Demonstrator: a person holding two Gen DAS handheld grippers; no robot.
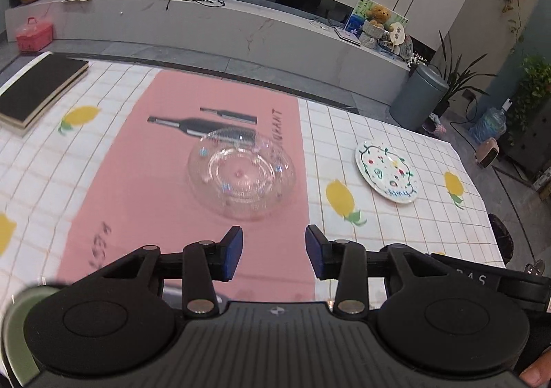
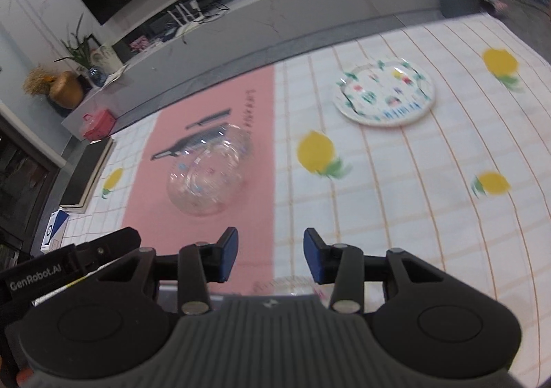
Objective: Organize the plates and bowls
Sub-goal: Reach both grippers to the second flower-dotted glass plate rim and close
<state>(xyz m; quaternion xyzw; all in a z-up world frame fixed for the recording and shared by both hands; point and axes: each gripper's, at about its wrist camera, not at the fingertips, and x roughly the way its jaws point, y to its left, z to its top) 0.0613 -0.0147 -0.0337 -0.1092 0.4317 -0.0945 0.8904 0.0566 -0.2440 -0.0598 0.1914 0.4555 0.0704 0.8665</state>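
Note:
A clear glass bowl (image 1: 241, 174) (image 2: 206, 177) sits on the pink mat (image 1: 137, 181), ahead of both grippers. A white plate with a painted flower pattern (image 1: 385, 171) (image 2: 384, 95) lies on the lemon-print tablecloth to the right. My left gripper (image 1: 274, 250) hovers above the mat just short of the bowl, open and with nothing between its blue pads. My right gripper (image 2: 271, 250) is also open and holds nothing, over the mat's right edge. A clear glass rim (image 2: 286, 284) shows under the right gripper; most of it is hidden.
A thick dark book (image 1: 38, 91) (image 2: 86, 174) lies at the table's left side, with a blue and white box (image 2: 55, 229) near it. Beyond the table's far edge are a low marble cabinet (image 1: 206, 26) and a grey bin (image 1: 418, 95).

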